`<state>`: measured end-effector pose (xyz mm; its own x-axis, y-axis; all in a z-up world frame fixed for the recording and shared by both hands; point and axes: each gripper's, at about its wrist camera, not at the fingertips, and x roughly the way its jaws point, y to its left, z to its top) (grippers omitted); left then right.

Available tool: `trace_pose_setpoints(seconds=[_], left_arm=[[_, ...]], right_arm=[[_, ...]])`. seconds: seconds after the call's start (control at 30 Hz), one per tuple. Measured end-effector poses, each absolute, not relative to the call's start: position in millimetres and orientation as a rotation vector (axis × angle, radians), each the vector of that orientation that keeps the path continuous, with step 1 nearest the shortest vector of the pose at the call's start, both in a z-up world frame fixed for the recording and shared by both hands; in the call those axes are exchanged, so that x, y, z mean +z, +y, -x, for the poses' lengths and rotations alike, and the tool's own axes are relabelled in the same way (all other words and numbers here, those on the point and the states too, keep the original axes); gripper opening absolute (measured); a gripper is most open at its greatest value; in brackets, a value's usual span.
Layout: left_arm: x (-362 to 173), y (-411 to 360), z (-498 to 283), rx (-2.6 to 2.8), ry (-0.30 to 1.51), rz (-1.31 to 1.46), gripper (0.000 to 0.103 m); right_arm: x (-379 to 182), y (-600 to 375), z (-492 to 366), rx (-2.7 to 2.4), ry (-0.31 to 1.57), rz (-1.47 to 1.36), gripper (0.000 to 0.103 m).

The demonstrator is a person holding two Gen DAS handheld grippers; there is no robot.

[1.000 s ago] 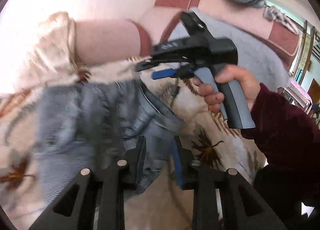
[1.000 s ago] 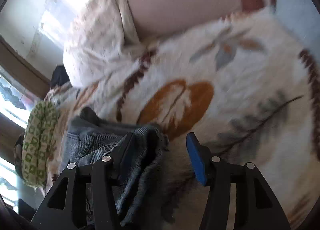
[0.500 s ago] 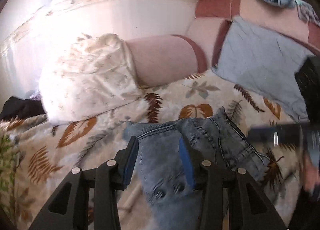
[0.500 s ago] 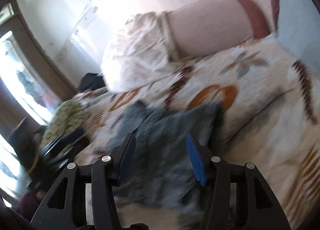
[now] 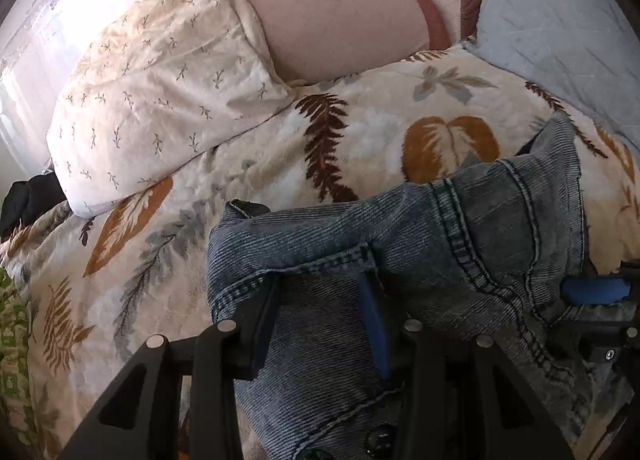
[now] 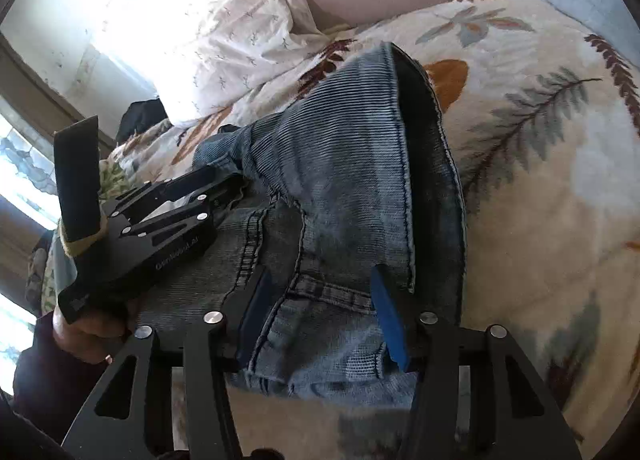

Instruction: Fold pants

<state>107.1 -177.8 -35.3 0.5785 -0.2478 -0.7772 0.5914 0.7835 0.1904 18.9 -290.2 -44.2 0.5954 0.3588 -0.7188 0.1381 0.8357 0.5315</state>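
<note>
Blue jeans point(image 5: 460, 244) lie bunched on a leaf-print blanket point(image 5: 360, 132). In the left wrist view my left gripper point(image 5: 320, 300) hangs just over them, its jaws apart with a fold of denim between the pads and not pinched. The right wrist view shows the jeans point(image 6: 340, 164) with the waistband nearest. My right gripper point(image 6: 320, 308) straddles that waistband, its jaws closing a little while a gap still shows beside each pad. The left gripper point(image 6: 236, 186) rests low on the denim to the left. One blue pad point(image 5: 592, 290) of the right gripper shows at the right edge.
A white sprigged pillow point(image 5: 160, 92), a pink bolster point(image 5: 340, 28) and a pale blue quilted cushion point(image 5: 560, 20) line the far side. Green patterned cloth point(image 5: 12, 340) and a dark item point(image 5: 28, 196) lie left. A hand in a dark red sleeve point(image 6: 88, 328) holds the left gripper.
Both grippers have dropped closer to the jeans. The left one, pinching denim a second ago, now has wider jaws. The jeans have settled into a heap on the blanket.
</note>
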Motion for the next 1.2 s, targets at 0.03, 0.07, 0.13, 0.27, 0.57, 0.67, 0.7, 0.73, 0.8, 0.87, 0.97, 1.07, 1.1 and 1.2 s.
trace_pose_setpoints(seconds=[0.03, 0.07, 0.13, 0.27, 0.57, 0.67, 0.7, 0.73, 0.8, 0.87, 0.97, 1.07, 1.1, 1.2], left_arm=[[-36, -178, -106, -0.503, 0.811, -0.46, 0.045], [-35, -179, -105, -0.499, 0.802, -0.464, 0.045], [-29, -176, -99, -0.501, 0.773, -0.455, 0.045], [-8, -151, -80, -0.502, 0.746, -0.369, 0.045], [40, -79, 3, -0.405, 0.677, -0.23, 0.09], [44, -69, 23, -0.401, 0.665, -0.235, 0.095], [43, -68, 27, -0.401, 0.66, -0.243, 0.095], [41, -69, 29, -0.401, 0.658, -0.25, 0.095], [36, -71, 29, -0.394, 0.66, -0.264, 0.095], [32, -73, 26, -0.383, 0.649, -0.258, 0.095], [23, -76, 19, -0.365, 0.654, -0.254, 0.095], [10, -80, 11, -0.349, 0.689, -0.278, 0.093], [4, -81, 9, -0.344, 0.704, -0.29, 0.091], [-6, -77, 9, -0.356, 0.704, -0.27, 0.092]], right_arm=[[-46, -290, -23, 0.137, 0.935, -0.581, 0.05], [-47, -291, -26, 0.135, 0.932, -0.582, 0.051], [-47, -293, -26, 0.142, 0.924, -0.61, 0.053], [-38, -303, -14, 0.158, 0.89, -0.697, 0.055], [23, -281, 38, 0.121, 0.668, -0.499, 0.063], [27, -274, 54, 0.126, 0.634, -0.513, 0.069], [26, -270, 56, 0.13, 0.639, -0.513, 0.069], [23, -265, 59, 0.126, 0.654, -0.502, 0.069], [16, -257, 59, 0.123, 0.686, -0.493, 0.069], [10, -252, 56, 0.119, 0.707, -0.497, 0.069], [2, -249, 54, 0.107, 0.719, -0.493, 0.069], [-7, -248, 48, 0.08, 0.744, -0.489, 0.069], [-12, -248, 45, 0.069, 0.765, -0.483, 0.069], [-21, -243, 39, 0.058, 0.806, -0.453, 0.069]])
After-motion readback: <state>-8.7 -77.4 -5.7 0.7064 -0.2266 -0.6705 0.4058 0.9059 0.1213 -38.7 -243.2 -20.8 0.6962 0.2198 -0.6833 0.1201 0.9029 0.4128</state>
